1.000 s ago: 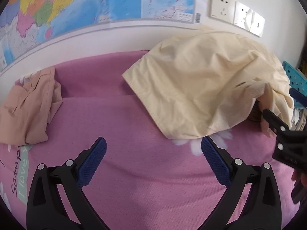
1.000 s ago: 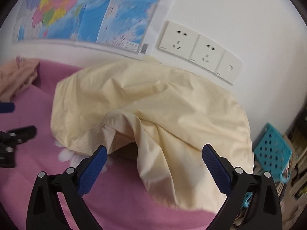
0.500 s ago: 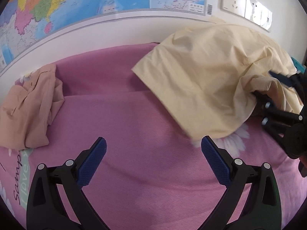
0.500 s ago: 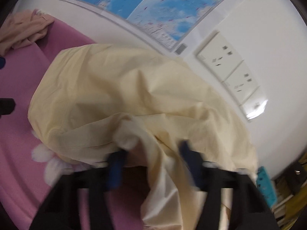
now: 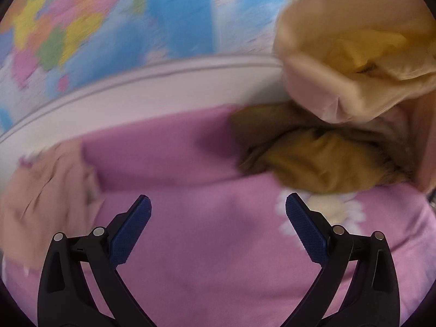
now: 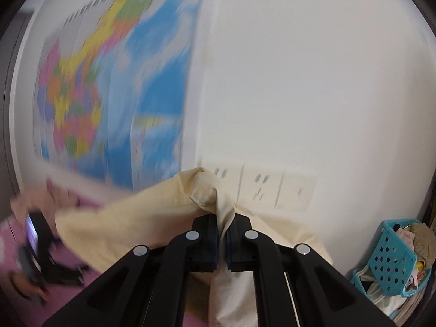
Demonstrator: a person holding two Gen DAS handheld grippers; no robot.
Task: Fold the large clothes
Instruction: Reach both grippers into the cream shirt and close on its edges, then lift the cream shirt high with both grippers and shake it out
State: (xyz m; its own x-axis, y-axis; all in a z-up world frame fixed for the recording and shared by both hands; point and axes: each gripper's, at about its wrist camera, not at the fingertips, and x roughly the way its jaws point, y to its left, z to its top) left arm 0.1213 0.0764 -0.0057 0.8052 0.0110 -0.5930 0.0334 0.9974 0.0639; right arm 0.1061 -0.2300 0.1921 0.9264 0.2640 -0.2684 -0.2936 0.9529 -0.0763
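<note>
The right gripper pinches the cream garment, lifted off the bed. The left gripper hangs spread over the bed.

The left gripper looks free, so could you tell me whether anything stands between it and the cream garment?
Nothing visible does. The left gripper is open over bare pink bedspread, and the cream garment, lifted by the right gripper, hangs ahead to its right. A mustard cloth lies beneath the garment, not across the path.
</note>
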